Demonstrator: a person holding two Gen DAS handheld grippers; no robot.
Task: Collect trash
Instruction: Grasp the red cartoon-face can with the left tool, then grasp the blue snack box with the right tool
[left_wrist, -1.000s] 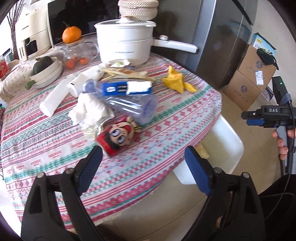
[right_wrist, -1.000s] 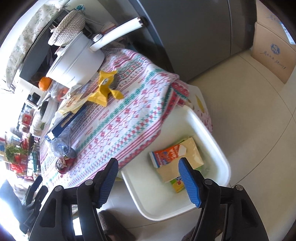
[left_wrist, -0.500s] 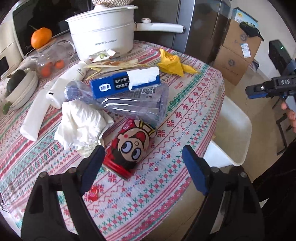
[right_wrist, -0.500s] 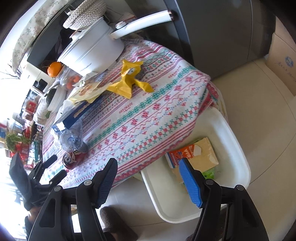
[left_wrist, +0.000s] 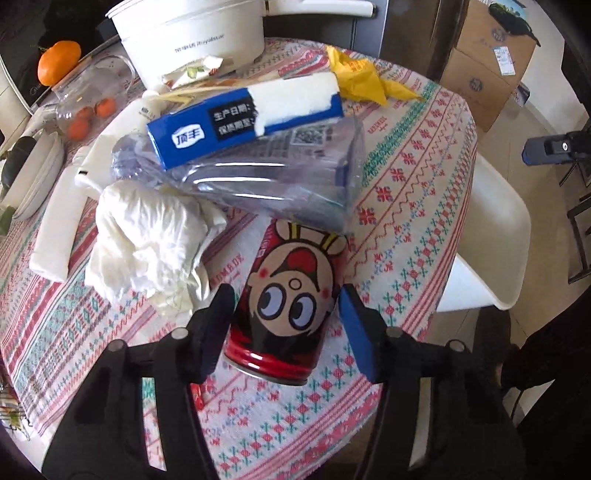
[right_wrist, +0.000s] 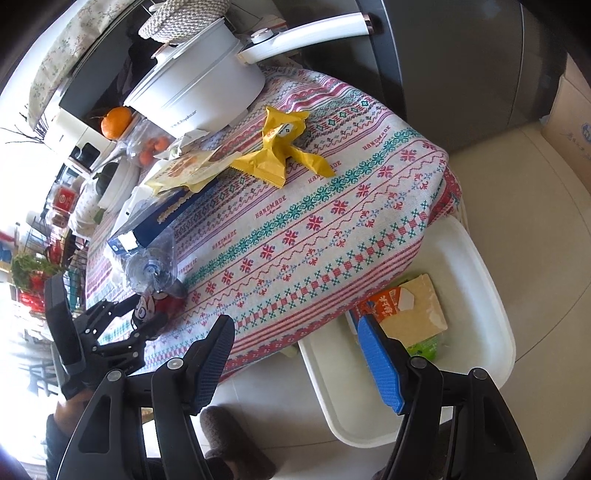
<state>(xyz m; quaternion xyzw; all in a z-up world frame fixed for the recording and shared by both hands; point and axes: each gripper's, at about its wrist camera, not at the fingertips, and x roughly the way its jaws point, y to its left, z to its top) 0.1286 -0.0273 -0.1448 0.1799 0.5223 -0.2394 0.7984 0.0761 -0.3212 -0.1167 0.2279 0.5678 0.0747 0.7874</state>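
A red drink can (left_wrist: 288, 299) with a cartoon face lies on its side on the patterned tablecloth (left_wrist: 406, 192). My left gripper (left_wrist: 286, 295) straddles it, jaws closing, a thin gap showing at each pad. Behind the can lie a crushed clear bottle (left_wrist: 258, 173), a blue box (left_wrist: 243, 114), a crumpled white tissue (left_wrist: 147, 236) and a yellow wrapper (left_wrist: 362, 77). My right gripper (right_wrist: 295, 328) hangs open and empty above the table edge, beside the white bin (right_wrist: 480, 295). A flattened orange carton (right_wrist: 384, 306) lies in the bin. The right wrist view also catches the left gripper (right_wrist: 140, 317) at the can (right_wrist: 166, 304).
A white pot (left_wrist: 192, 40) with a long handle stands at the back of the table. Near it are an orange (left_wrist: 59, 66), a glass jar (left_wrist: 92, 99) and stacked bowls (left_wrist: 29, 173). Cardboard boxes (left_wrist: 487, 70) sit on the floor beyond the grey fridge (right_wrist: 461, 66).
My left gripper came down over the red can and its jaws narrowed around it. The right gripper drifted a little along the table edge, still open.
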